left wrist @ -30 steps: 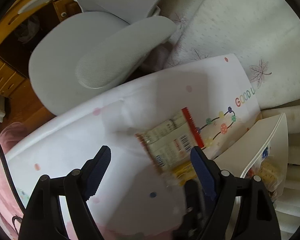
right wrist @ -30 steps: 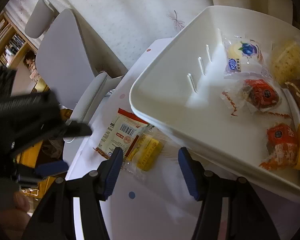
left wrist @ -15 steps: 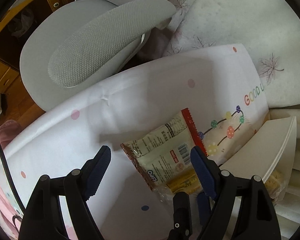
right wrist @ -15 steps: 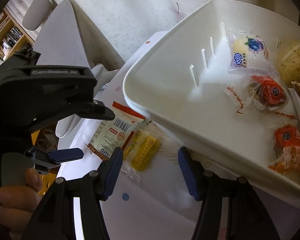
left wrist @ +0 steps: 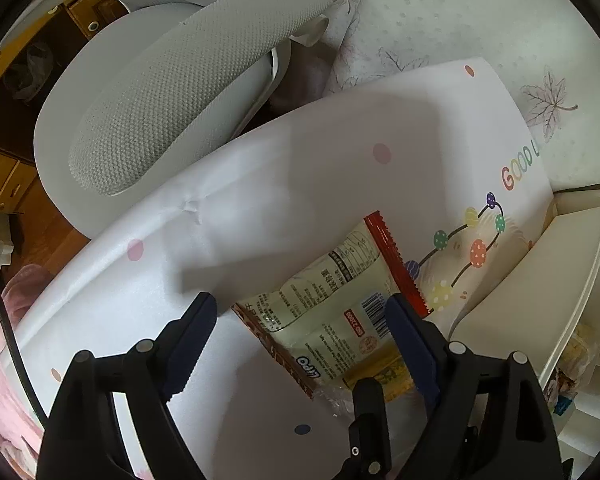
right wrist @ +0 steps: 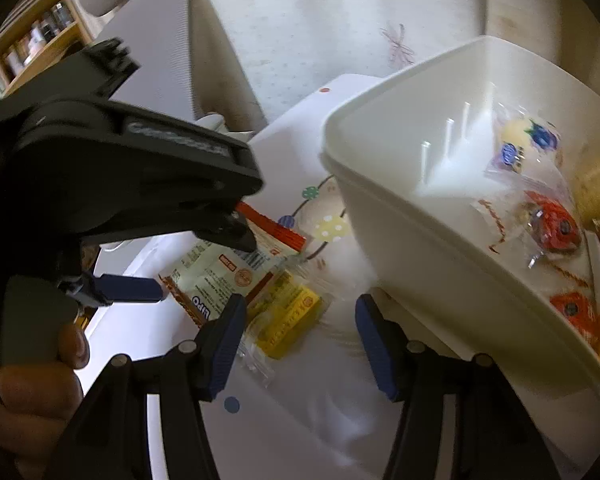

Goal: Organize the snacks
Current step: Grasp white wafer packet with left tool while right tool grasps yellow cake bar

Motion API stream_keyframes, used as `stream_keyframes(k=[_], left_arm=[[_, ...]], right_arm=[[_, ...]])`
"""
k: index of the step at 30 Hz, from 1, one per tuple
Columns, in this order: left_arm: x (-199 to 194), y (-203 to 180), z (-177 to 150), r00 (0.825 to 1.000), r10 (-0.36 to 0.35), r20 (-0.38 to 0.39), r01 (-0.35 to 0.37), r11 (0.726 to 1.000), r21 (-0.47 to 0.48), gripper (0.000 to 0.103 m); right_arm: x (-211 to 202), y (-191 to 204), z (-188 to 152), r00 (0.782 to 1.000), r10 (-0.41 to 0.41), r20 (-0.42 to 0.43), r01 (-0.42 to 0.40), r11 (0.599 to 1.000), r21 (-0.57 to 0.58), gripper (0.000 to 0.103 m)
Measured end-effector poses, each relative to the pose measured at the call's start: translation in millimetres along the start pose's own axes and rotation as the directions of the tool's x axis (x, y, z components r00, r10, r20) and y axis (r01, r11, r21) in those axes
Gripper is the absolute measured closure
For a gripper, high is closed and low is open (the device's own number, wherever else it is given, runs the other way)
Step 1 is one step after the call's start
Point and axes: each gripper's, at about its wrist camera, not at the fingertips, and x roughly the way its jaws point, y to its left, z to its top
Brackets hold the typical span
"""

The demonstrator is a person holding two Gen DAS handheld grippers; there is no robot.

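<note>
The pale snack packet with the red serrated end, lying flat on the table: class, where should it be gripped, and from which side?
From above, across the pale snack packet: it lies flat, and the open left gripper already straddles it.

This looks like a room in a home, likely a bedroom or study. Beyond the tongs a grey mesh office chair (left wrist: 172, 92) stands at the edge of a small white table (left wrist: 300, 168) printed with coloured dots and letters. Past the table, farther from the tongs, lies a pale bed cover (left wrist: 480, 20) patterned with leaves. To the upper left of the tongs there are wooden drawers (left wrist: 4, 176) over a wooden floor, and in the right wrist view wooden shelves (right wrist: 32, 48) hold jars and small household items.
</note>
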Motion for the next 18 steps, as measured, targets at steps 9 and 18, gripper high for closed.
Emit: stream_keyframes(k=[9, 18], left_arm=[[9, -15, 4, 0.995, 0.094, -0.025, -0.093, 0.996, 0.009, 0.010], [11, -21, -1, 0.990, 0.139, -0.003, -0.139, 0.990, 0.014, 0.010]], right_arm=[[4, -5, 5, 0.988, 0.146, -0.044, -0.151, 0.982, -0.116, 0.065], [-7, -15, 1, 0.980, 0.188, -0.066, -0.196, 0.966, -0.166, 0.084]])
